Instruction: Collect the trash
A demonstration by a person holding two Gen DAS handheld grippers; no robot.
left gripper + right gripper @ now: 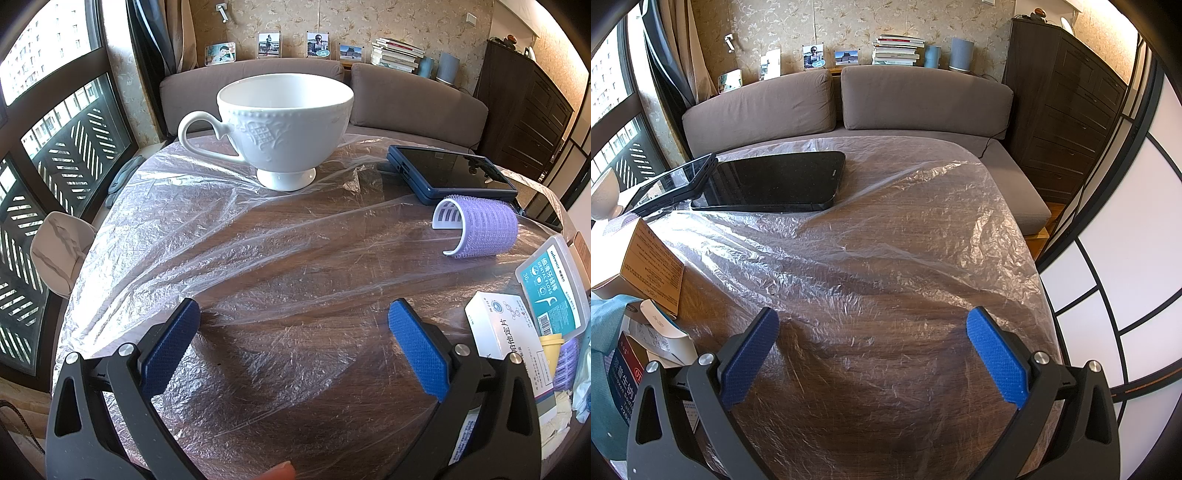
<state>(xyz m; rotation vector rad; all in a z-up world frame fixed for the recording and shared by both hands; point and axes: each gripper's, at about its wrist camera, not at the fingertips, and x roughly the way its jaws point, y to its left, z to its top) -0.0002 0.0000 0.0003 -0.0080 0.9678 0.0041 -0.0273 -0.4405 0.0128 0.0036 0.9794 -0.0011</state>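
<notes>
Fingers (173,343) of both grippers gape empty over the plastic film (229,236), and tugging it could topple the white cup (284,125).

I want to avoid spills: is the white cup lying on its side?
No. In the left wrist view the white cup stands upright on its foot on the plastic sheet, rim up.

A home living room: sofa (849,107), framed photos (317,44), stacked books (895,50).
</notes>
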